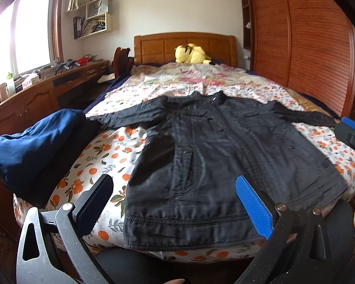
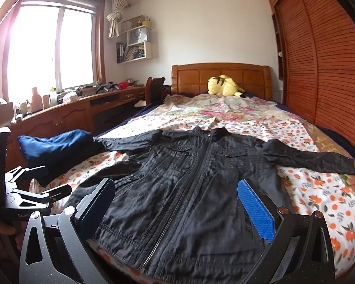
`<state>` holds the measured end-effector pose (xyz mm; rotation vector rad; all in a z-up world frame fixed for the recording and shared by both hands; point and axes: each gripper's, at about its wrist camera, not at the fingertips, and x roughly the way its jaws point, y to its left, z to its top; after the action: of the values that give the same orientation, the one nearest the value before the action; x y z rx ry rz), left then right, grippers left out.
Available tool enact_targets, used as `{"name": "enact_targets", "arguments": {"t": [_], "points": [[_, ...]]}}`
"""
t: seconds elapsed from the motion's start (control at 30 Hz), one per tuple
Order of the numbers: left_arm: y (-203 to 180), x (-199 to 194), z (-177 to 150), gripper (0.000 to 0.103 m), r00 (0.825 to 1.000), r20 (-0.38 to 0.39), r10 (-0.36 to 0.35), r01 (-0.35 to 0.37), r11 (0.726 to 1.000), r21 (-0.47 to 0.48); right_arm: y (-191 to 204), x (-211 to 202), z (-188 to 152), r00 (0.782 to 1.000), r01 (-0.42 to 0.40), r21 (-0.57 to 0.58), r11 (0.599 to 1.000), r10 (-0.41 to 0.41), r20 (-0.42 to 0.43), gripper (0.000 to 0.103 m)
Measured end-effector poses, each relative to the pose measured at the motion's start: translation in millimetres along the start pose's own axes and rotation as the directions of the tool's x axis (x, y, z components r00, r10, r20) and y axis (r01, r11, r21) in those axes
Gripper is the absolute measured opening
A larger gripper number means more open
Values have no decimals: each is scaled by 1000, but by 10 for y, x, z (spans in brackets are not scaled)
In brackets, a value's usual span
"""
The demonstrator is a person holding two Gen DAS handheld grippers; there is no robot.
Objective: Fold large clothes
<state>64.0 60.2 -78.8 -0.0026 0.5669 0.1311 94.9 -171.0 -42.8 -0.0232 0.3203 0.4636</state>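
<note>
A black zip-up jacket [image 1: 210,156] [image 2: 191,184] lies flat and face up on the bed, collar toward the headboard, both sleeves spread out to the sides. My left gripper [image 1: 175,203] hovers open over the jacket's bottom hem, nothing between its fingers. My right gripper [image 2: 177,203] is also open, above the hem and lower front of the jacket, holding nothing. The left gripper's body [image 2: 30,196] shows at the left edge of the right wrist view, and part of the right gripper [image 1: 352,135] at the right edge of the left wrist view.
A folded dark blue garment [image 1: 35,146] [image 2: 56,146] sits at the bed's left edge. The bed has an orange-print sheet [image 1: 101,161] and a yellow plush toy [image 1: 193,53] by the wooden headboard. A desk runs along the left wall; a louvred wardrobe [image 1: 307,47] stands right.
</note>
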Motion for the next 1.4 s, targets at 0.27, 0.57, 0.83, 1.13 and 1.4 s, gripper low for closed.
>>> {"name": "enact_targets", "arguments": {"t": [0.27, 0.57, 0.83, 1.13, 1.4], "points": [[179, 422, -72, 103, 997, -60, 46, -46, 999, 0, -123, 577, 37, 997, -31, -13, 999, 30, -66, 103], [544, 840, 11, 103, 988, -129, 81, -84, 996, -14, -186, 1259, 165, 988, -58, -55, 997, 49, -148, 103], [896, 1270, 267, 103, 984, -167, 65, -67, 998, -2, -117, 1718, 293, 977, -105, -94, 990, 85, -196, 103], [1218, 1971, 652, 96, 978, -209, 10, -23, 998, -57, -143, 1830, 199, 962, -153, -85, 985, 128, -243, 103], [1471, 2741, 1096, 70, 969, -248, 3, -32, 993, -115, -181, 1959, 194, 960, -149, -65, 987, 129, -247, 103]]}}
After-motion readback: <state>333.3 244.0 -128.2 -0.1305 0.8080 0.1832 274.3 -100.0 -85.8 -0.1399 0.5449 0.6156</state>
